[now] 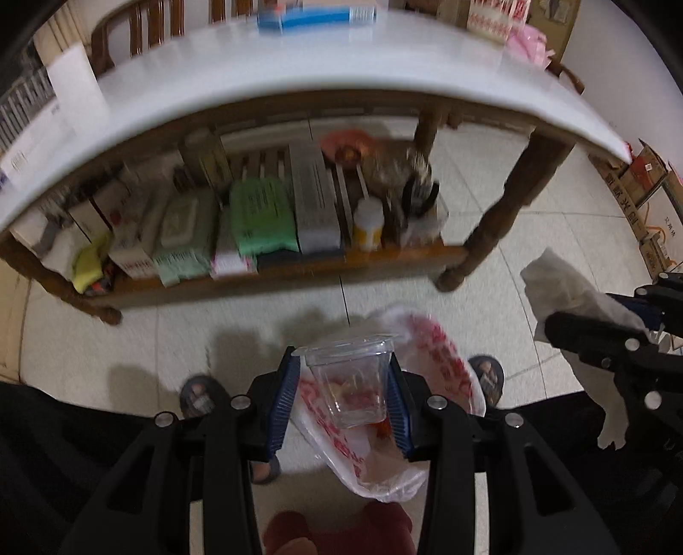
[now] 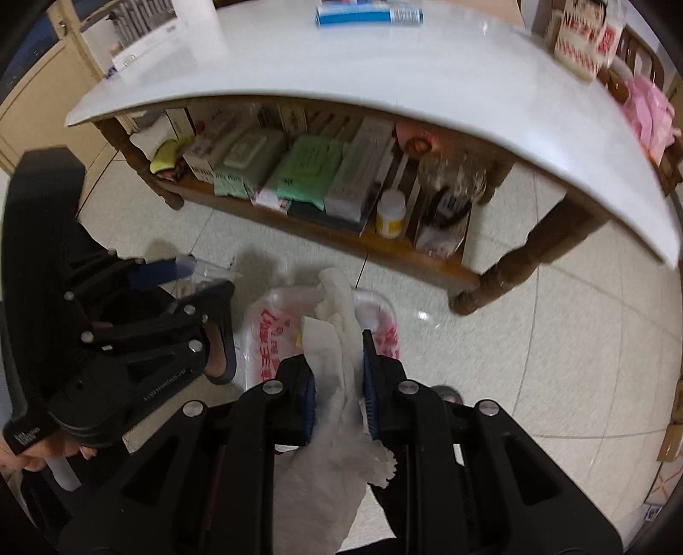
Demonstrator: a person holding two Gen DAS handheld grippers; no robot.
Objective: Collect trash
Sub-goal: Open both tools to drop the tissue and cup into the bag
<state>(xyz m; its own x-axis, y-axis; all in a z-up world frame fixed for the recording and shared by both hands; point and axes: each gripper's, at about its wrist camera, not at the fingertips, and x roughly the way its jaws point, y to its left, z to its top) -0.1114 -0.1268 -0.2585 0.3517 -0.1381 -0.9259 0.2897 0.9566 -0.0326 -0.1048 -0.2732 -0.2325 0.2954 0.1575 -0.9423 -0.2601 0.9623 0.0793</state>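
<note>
My left gripper (image 1: 341,392) is shut on a clear plastic cup (image 1: 352,384) and holds it above a white plastic bag with red print (image 1: 431,354) that lies open on the floor. My right gripper (image 2: 339,384) is shut on a crumpled white paper towel (image 2: 337,324) and holds it over the same bag (image 2: 264,337). In the left wrist view the right gripper (image 1: 597,333) shows at the right with the towel (image 1: 555,286). In the right wrist view the left gripper (image 2: 188,277) shows at the left with the cup (image 2: 209,271).
A white-topped wooden table (image 1: 299,72) stands ahead, with a blue box (image 1: 316,17) and packets (image 1: 491,17) on top. Its lower shelf (image 1: 277,269) holds wipes packs, boxes and a yellow bottle (image 1: 367,222). Cardboard boxes (image 1: 644,179) stand at the right. The floor is pale tile.
</note>
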